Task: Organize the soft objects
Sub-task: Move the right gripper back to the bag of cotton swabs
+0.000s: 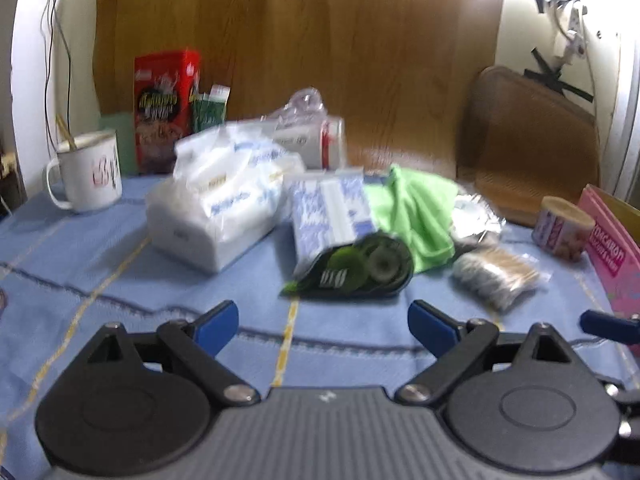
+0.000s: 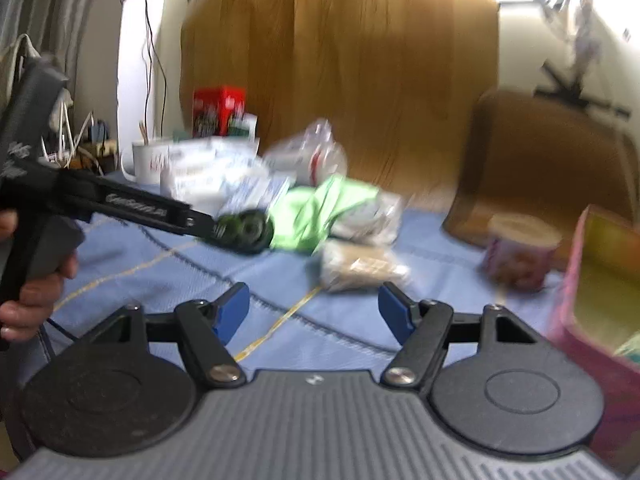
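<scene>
On the blue tablecloth (image 1: 120, 280) lie a white tissue pack (image 1: 216, 204), a smaller blue-and-white tissue packet (image 1: 328, 208), a crumpled green cloth (image 1: 416, 212) (image 2: 320, 212) and a clear bag of cotton swabs (image 1: 496, 276) (image 2: 360, 268). A black-and-green tape dispenser (image 1: 360, 268) (image 2: 244, 232) lies in front of the packet. My left gripper (image 1: 322, 320) is open and empty, just short of the dispenser. My right gripper (image 2: 314, 312) is open and empty, near the swab bag. The left gripper's body (image 2: 132, 208) shows in the right wrist view.
A white mug (image 1: 88, 168) and a red box (image 1: 166, 108) stand at the back left. A clear plastic bag (image 1: 308, 128) lies behind the tissues. A small tub (image 1: 566, 228) (image 2: 520, 252) and a pink open box (image 1: 616, 256) (image 2: 600, 300) stand at the right. A wooden chair (image 1: 532, 140) is behind.
</scene>
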The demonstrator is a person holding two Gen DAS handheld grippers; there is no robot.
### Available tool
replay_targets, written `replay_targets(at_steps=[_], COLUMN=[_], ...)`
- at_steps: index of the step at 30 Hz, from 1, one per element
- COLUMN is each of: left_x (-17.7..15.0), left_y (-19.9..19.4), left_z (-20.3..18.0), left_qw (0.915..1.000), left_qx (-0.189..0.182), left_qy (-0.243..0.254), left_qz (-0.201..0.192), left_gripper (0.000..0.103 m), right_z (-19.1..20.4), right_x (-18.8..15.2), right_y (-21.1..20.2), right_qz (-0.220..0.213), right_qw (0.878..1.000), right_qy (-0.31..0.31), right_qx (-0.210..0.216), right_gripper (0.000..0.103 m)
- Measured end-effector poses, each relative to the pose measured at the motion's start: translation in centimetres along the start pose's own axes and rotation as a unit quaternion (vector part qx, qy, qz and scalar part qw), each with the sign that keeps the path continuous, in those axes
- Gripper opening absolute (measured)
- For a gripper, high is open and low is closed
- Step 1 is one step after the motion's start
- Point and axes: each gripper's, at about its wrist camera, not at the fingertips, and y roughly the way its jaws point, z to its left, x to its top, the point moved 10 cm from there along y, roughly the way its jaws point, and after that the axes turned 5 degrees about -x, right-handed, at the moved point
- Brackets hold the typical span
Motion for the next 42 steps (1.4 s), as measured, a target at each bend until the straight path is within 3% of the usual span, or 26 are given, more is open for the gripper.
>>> replay_targets(at_steps=[3, 8, 13, 42], left_x=[-1.0, -0.9, -0.9, -1.1], left_y=[1.2, 1.2, 1.0, 1.5], left_z=[0.4, 1.1, 0.9, 0.3], left_qw=[0.9996, 0.9979, 0.9975, 0.9985], left_qx=[-0.011, -0.035, -0.043, -0.031], left_qy=[-0.018, -0.053, -0.056, -0.042], left_qz=[0.019, 0.012, 0.006, 0.017], left_gripper=[0.094, 0.096, 0.097, 0.101], right_z=[-0.5, -0.3, 0.0, -0.1], right_x=[-1.8, -2.3, -2.3, -2.0], right_y=[1.9, 1.0, 1.1, 1.1], right_qz=[0.060, 0.056, 0.058, 0.056], right_qw=[0.997, 0.997, 0.997, 0.997], right_qy=[0.041, 0.056, 0.040, 0.052], right_qx=[0.005, 0.003, -0.003, 0.005], right_gripper=[0.073, 0.071, 0.072, 0.072])
